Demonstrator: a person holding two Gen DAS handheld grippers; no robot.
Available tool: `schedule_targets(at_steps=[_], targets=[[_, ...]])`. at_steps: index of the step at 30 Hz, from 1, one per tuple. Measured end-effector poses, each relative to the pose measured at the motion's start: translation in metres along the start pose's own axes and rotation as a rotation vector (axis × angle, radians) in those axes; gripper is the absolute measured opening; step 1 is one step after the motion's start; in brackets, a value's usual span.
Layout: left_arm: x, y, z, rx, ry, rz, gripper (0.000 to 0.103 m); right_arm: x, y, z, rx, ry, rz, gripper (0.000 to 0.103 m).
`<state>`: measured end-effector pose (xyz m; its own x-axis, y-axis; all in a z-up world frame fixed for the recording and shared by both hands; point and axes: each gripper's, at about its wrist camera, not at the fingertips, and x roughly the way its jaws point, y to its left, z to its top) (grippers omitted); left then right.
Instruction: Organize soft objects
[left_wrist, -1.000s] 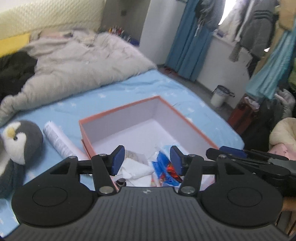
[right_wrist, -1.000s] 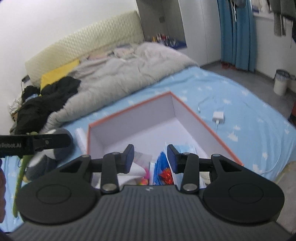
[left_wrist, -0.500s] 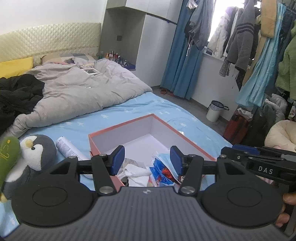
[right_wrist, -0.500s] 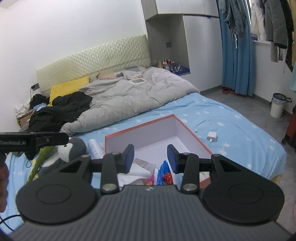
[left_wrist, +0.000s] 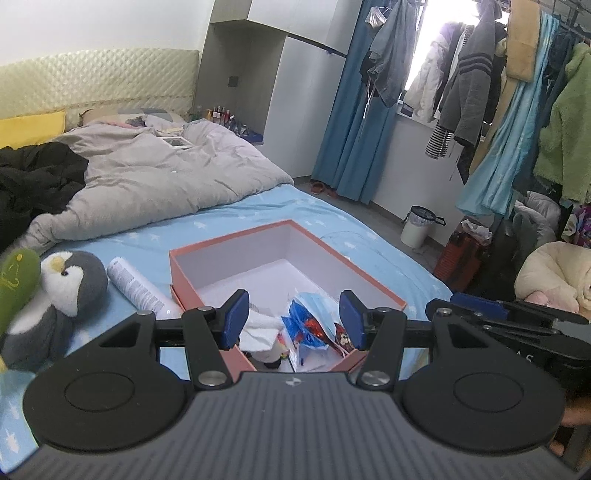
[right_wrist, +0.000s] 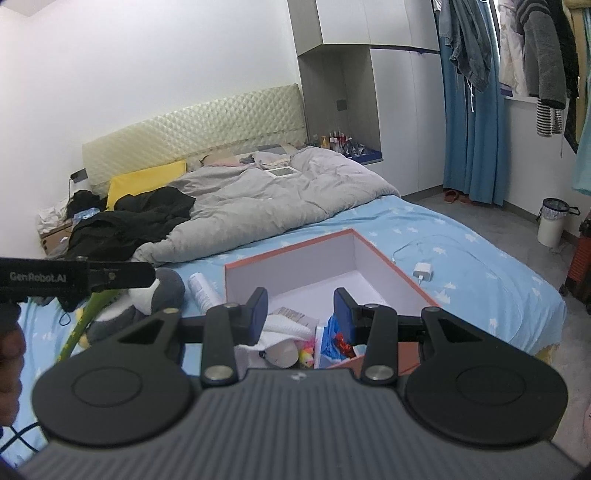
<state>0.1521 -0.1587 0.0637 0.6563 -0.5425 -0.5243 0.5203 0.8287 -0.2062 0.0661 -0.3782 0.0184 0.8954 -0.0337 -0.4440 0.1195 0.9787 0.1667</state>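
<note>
On a bed with a star-print blue sheet (left_wrist: 229, 225), an open orange box (left_wrist: 288, 258) with white inner walls, seen just past both held tools. Left gripper (left_wrist: 291, 317) raised above the box's near end, blue-padded fingers (left_wrist: 234, 314) spread apart, nothing between them. Right gripper (right_wrist: 300, 314) likewise above the near end, fingers wide, empty. Heaped in the box's near part, framed between the fingers in both views: a white folded cloth (left_wrist: 258, 328), a pale blue face mask (left_wrist: 314, 301) and blue-and-red wrappers (left_wrist: 308, 328) (other small items below too cluttered to make out). Far half of the box bare white. To the left of the box, outside it on the sheet: a grey-and-white penguin plush (left_wrist: 55, 291), a green soft toy (left_wrist: 16, 280) at the frame edge touching the plush, and a white printed tube (left_wrist: 135, 288) lying against the box's left wall. Right of the box in the right wrist view, a white charger (right_wrist: 423, 272) with its cable. Farther up the bed, a rumpled grey duvet (right_wrist: 258, 199) and a black garment (right_wrist: 133, 218).
</note>
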Motion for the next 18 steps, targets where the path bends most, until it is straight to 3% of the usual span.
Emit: schedule_targets(at_steps=[18], targets=[[0.006, 0.007, -0.050, -0.007, 0.086, 0.043, 0.060, -0.001, 0.008, -0.042, 0.023, 0.062, -0.029, 0.043]])
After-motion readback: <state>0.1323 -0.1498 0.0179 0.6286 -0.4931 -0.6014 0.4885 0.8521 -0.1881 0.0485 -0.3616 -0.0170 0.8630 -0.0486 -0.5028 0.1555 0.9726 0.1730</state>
